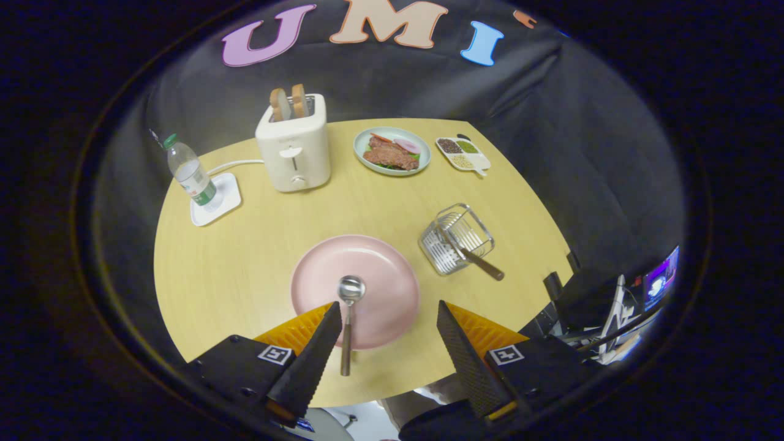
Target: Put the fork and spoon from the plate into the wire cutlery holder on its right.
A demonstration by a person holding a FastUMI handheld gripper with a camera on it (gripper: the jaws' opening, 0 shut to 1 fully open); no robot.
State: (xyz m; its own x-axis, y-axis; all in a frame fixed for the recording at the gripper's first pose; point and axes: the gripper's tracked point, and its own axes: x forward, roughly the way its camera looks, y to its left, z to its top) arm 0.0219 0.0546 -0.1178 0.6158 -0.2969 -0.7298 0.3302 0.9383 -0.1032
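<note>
A pink plate [380,269] lies on the round wooden table, just ahead of my fingers. A metal spoon [349,306] with a brown handle rests on the plate's near side, bowl up and pointing away, its handle running out over the rim beside my left finger. To the plate's right stands the wire cutlery holder [456,239], tipped a little, with the fork [471,254] in it, brown handle sticking out toward me. My gripper [388,311] hovers above the plate's near edge, open, with nothing between its fingers.
At the back of the table stand a cream toaster [294,144] with two slices of bread, a plate of food [392,151] and a small divided dish [463,153]. A water bottle [191,173] stands on a white coaster at the left. Equipment and a screen [661,278] sit off the table's right.
</note>
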